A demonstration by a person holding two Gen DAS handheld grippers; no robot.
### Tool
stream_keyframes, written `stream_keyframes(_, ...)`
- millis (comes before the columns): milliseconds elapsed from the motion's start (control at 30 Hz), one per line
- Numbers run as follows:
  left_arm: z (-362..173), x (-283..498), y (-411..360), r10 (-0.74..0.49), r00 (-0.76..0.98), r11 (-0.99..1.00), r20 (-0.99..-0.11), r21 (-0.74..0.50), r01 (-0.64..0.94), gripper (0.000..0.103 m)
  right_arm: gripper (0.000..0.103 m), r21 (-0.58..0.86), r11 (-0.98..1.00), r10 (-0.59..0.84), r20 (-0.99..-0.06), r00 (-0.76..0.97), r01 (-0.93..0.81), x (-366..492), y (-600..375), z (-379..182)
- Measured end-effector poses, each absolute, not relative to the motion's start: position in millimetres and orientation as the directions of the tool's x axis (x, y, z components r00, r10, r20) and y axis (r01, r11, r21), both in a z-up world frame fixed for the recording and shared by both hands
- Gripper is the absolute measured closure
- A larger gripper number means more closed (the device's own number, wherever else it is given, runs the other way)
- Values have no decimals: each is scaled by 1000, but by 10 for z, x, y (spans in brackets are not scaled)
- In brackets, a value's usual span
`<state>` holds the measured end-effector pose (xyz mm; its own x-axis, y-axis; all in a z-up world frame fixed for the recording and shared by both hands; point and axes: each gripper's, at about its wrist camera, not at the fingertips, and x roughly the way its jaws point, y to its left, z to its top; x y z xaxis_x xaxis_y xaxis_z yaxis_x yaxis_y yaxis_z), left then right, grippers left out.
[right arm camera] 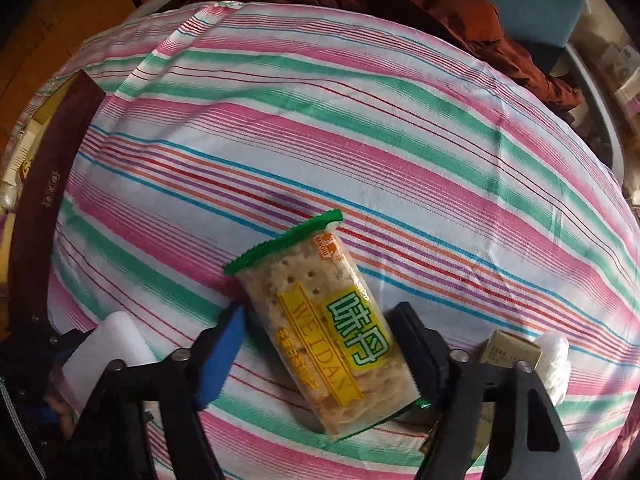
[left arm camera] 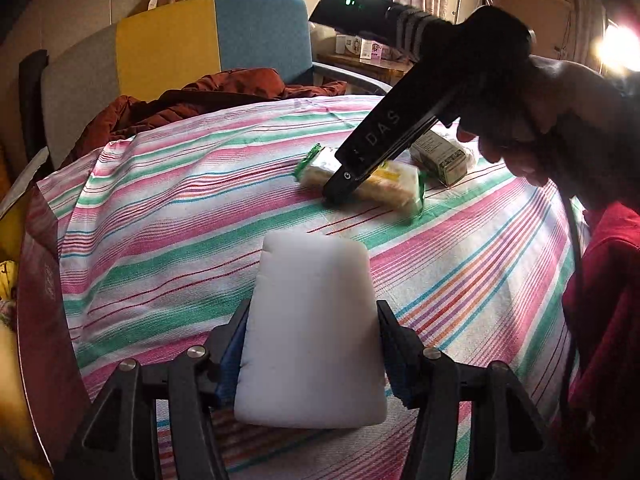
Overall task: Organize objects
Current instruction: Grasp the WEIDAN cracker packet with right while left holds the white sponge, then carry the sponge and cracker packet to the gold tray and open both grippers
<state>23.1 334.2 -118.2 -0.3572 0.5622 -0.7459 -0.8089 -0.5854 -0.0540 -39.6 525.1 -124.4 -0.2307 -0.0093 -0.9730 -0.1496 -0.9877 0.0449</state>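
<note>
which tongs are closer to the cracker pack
Right. The right tongs straddle the cracker pack on the striped cloth; the left tongs sit well back from it, gripping a white foam block.

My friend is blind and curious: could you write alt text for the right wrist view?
A handheld two-finger gripper points down at a cracker packet with green ends and a yellow label, its fingers on either side of it on a striped tablecloth. A white foam block sits at left, a small box at right.
</note>
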Motion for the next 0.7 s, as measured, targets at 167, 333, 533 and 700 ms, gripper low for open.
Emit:
stream_keyframes(167, -1158, 229, 3308, 565, -350, -584, -748, -63, -809, 45, 54, 81, -979, -28, -964, -265, -189, -238, 5069, -1205)
stream_keyframes(333, -1055, 263, 3245, 550, -317, -575, -773, -76, -815, 46, 54, 114, -955, -29, -955, -295, -275, -74, 5046, -1207)
stream_keyframes(533, -571, 427, 2990, 602, -364, -572, -711, -66, -818, 46, 51, 115, -944, 1, -936, -352, -308, 51, 5072, -1246)
stream_keyframes(700, -201, 459, 2724, 598, -459, -625, -657, -25, -780, 46, 51, 136, -943, -10, -925, -381, -305, 133, 5137, -1278)
